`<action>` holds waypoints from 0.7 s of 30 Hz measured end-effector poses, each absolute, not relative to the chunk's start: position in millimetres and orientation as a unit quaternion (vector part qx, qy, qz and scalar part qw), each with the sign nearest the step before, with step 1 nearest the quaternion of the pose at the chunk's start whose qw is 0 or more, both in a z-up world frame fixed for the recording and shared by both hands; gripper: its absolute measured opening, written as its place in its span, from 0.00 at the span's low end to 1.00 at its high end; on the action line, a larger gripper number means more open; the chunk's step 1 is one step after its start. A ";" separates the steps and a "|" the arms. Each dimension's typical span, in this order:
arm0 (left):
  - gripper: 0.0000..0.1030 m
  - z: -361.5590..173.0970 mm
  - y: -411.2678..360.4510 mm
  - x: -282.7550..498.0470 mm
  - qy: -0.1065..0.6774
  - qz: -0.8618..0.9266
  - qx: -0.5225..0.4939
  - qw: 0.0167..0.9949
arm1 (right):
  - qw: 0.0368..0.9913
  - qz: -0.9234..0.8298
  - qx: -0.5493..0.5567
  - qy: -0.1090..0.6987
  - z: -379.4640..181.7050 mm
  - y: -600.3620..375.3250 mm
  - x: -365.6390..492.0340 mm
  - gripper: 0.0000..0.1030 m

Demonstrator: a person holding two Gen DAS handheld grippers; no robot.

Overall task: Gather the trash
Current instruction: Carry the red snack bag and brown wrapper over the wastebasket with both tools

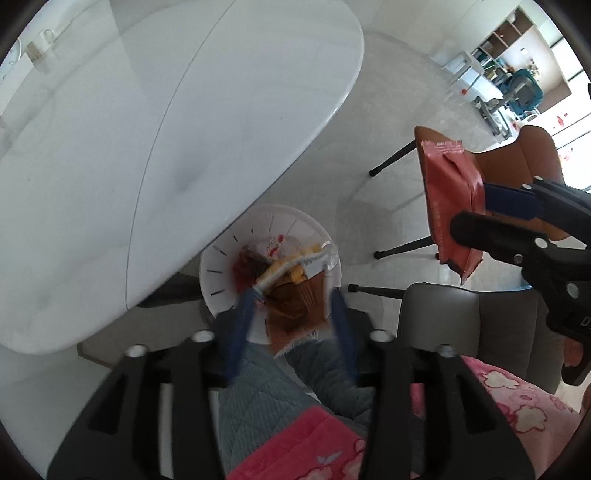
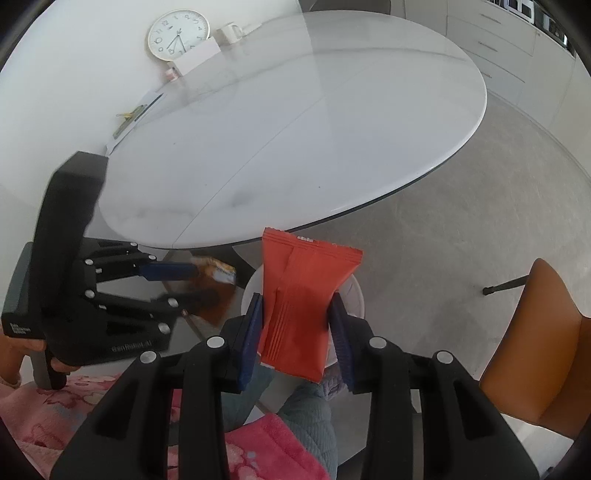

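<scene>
A white trash bin (image 1: pixel 216 266) stands on the floor under the edge of the white table (image 1: pixel 166 129), with several wrappers inside. My left gripper (image 1: pixel 295 295) hangs over the bin with its jaws apart; a brown-orange wrapper (image 1: pixel 295 314) sits between the blurred fingers, and I cannot tell whether it is gripped. In the right wrist view the left gripper (image 2: pixel 195 282) is beside that brown wrapper (image 2: pixel 216 275). My right gripper (image 2: pixel 295 306) is shut on a red snack packet (image 2: pixel 299 295), held above the bin (image 2: pixel 356 295). The packet also shows in the left wrist view (image 1: pixel 450 199).
An orange chair (image 2: pixel 535 354) stands at the right, a grey chair (image 1: pixel 472 321) close by. A clock (image 2: pixel 177 35), a mug (image 2: pixel 229 31) and a white box (image 2: pixel 197 57) sit at the table's far side. The person's grey trousers and pink clothing are below the grippers.
</scene>
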State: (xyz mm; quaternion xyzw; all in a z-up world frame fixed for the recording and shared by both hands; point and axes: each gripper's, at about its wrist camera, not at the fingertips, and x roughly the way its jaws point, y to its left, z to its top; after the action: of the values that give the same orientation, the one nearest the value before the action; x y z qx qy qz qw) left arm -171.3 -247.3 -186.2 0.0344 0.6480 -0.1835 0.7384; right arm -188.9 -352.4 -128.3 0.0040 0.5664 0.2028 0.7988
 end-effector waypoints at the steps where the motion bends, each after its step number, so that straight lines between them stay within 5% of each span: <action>1: 0.60 -185.8 -248.4 -173.0 0.647 -0.179 0.036 0.740 | 0.798 0.205 0.005 0.567 -129.8 -352.6 -188.3 0.36; 5: 0.72 -177.1 -248.5 -181.6 0.633 -0.181 0.049 0.751 | 0.794 0.209 0.001 0.571 -135.2 -351.4 -190.0 0.36; 21: 0.87 -141.2 -187.3 -184.2 0.608 -0.101 0.050 0.786 | 0.770 0.249 -0.024 0.587 -167.7 -329.5 -179.7 0.37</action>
State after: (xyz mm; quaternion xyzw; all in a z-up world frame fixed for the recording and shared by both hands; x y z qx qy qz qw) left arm -184.2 -187.3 -141.2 0.0501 0.6079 -0.1007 0.7860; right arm -179.7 -329.5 -167.7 -0.0238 0.5868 0.2486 0.7703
